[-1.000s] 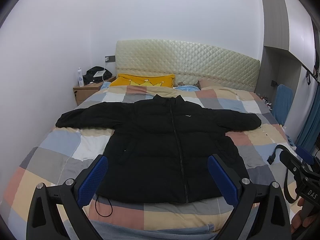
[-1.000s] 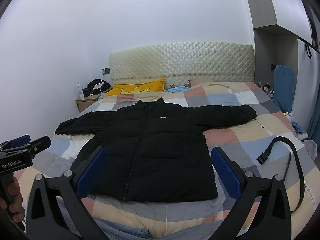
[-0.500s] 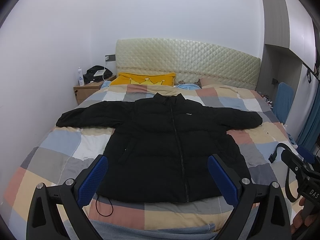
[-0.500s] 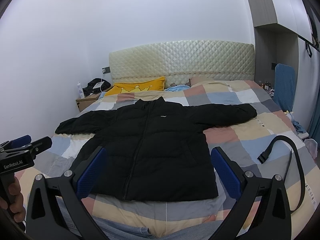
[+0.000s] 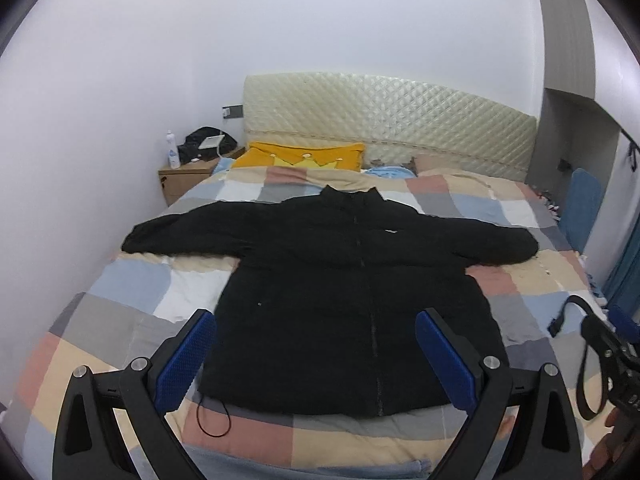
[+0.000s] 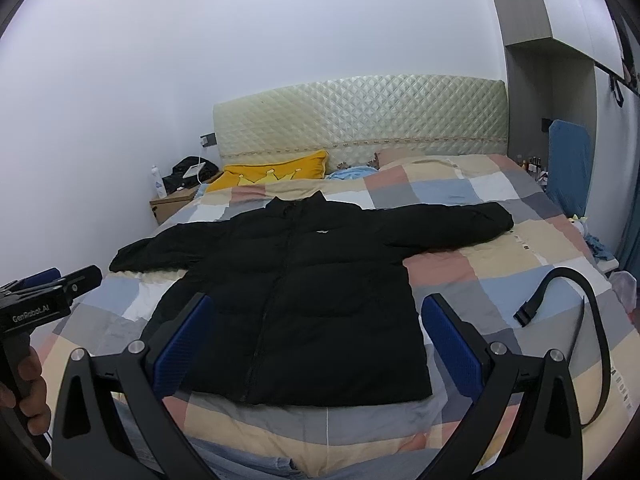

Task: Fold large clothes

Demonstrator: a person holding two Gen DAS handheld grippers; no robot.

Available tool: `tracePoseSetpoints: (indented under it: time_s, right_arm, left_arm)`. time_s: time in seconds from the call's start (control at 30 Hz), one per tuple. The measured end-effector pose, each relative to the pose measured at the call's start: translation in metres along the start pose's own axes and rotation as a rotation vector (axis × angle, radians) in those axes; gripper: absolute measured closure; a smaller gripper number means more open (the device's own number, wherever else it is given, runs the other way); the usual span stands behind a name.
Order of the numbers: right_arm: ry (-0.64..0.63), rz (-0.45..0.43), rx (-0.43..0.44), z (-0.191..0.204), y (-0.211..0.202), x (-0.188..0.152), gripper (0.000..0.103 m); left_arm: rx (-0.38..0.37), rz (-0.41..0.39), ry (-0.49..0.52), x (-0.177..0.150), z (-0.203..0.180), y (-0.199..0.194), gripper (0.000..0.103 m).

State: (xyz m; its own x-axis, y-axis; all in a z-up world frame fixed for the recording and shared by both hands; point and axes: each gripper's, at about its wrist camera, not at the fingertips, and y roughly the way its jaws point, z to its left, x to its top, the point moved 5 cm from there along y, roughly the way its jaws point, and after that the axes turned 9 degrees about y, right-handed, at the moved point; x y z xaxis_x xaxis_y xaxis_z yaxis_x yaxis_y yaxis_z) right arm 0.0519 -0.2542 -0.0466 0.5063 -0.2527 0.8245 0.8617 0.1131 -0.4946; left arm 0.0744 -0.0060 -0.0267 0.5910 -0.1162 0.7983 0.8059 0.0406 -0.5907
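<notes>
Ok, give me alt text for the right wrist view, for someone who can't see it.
A black puffer jacket lies flat, zipped, sleeves spread wide, on a bed with a checked quilt. The open right gripper hovers near its hem, touching nothing. A black strap lies to the right; the left gripper shows at the left edge.

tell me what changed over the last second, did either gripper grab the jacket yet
No grab yet. Both views shift only slightly, so the grippers drifted a little at most. The left gripper and right gripper stay open, short of the black jacket. It lies spread flat, zipped, sleeves out, on the checkered quilt, unchanged. The black strap has not moved either.
</notes>
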Motion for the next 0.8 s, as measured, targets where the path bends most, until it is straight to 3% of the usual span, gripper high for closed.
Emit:
tracePoseSetpoints:
  time_s: [0.13, 0.37, 0.6, 0.7, 0.8]
  right_arm:
    - [-0.003, -0.001, -0.016, -0.007, 0.004, 0.013, 0.0]
    - [0.018, -0.032, -0.02, -0.026, 0.021, 0.045, 0.0]
    - [0.11, -0.156, 0.019, -0.068, 0.048, 0.101, 0.0]
    - [0.094, -0.236, 0.003, -0.086, 0.065, 0.129, 0.0]
    - [0.058, -0.289, -0.064, -0.105, 0.089, 0.15, 0.0]
  left_arm:
    - [-0.027, -0.006, -0.005, 0.013, -0.003, 0.003, 0.002]
    - [-0.011, -0.033, 0.002, 0.044, -0.013, 0.015, 0.002]
    - [-0.03, -0.047, 0.013, 0.073, -0.019, 0.053, 0.002]
    - [-0.068, -0.07, 0.026, 0.091, -0.022, 0.076, 0.002]
    - [-0.045, -0.092, 0.038, 0.1, -0.023, 0.1, 0.002]
